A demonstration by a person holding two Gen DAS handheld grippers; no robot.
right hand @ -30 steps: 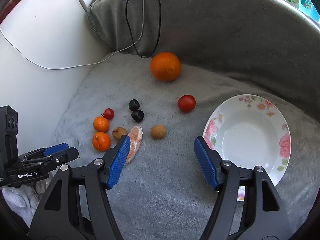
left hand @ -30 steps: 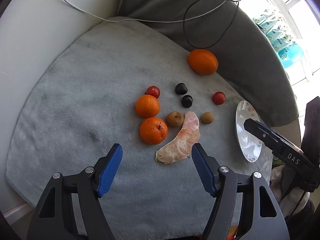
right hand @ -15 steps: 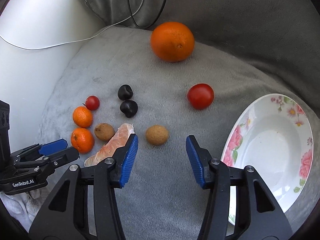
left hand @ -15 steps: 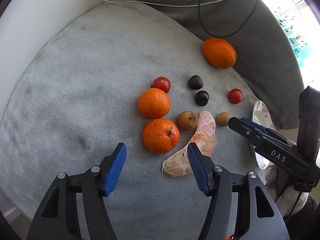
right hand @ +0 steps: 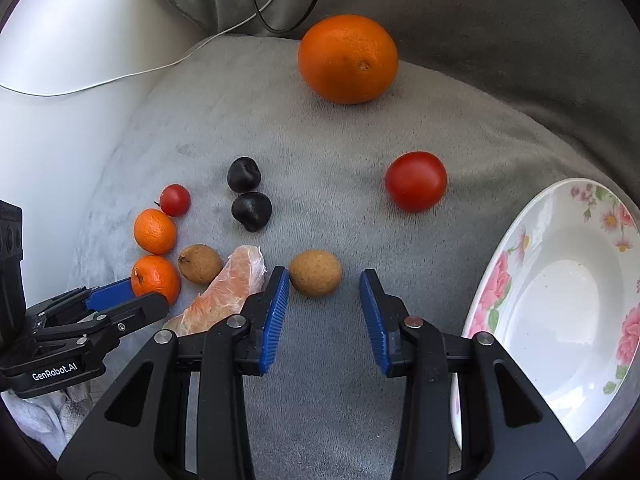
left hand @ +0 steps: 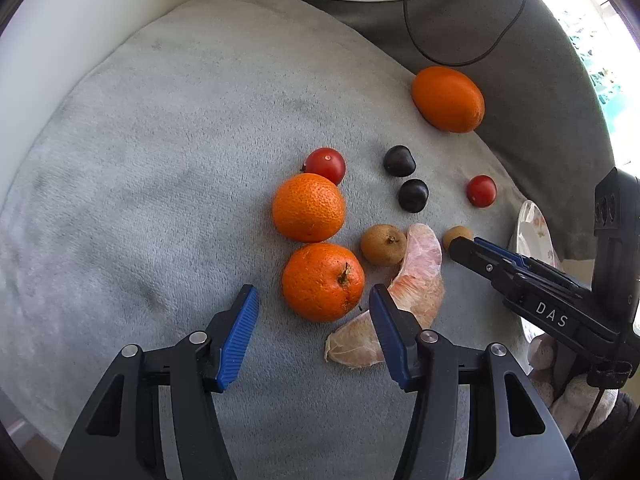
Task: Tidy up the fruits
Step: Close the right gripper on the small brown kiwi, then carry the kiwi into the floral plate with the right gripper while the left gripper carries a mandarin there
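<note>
So we're right at the grab stage here, nothing picked up yet. Using the floral bowl (right hand: 516, 248) as our anchor: all the fruit is lying on the grey blanket (right hand: 320, 140) off to its left, and the bowl is empty.

Our right gripper (right hand: 323, 312) is coming in on the small brown fruit (right hand: 315, 278), the one closest to the bowl. Its jaws are closing, the fruit sits just ahead of the blue pads, nothing pinched so far.

Our left gripper (left hand: 314, 336) is working farther from the bowl, lined up on the near mandarin (left hand: 323, 282). Its jaws are closing too, but the mandarin is just beyond the tips, not gripped. The peeled citrus segment (left hand: 416, 280) lies right against its bowl-side finger (left hand: 386, 332), so that could get nudged.

Next move, we reckon: push both a bit lower so the pads straddle each fruit, squeeze gently, then carry toward the bowl. Round fruit on soft fabric might roll, so go slow.
</note>
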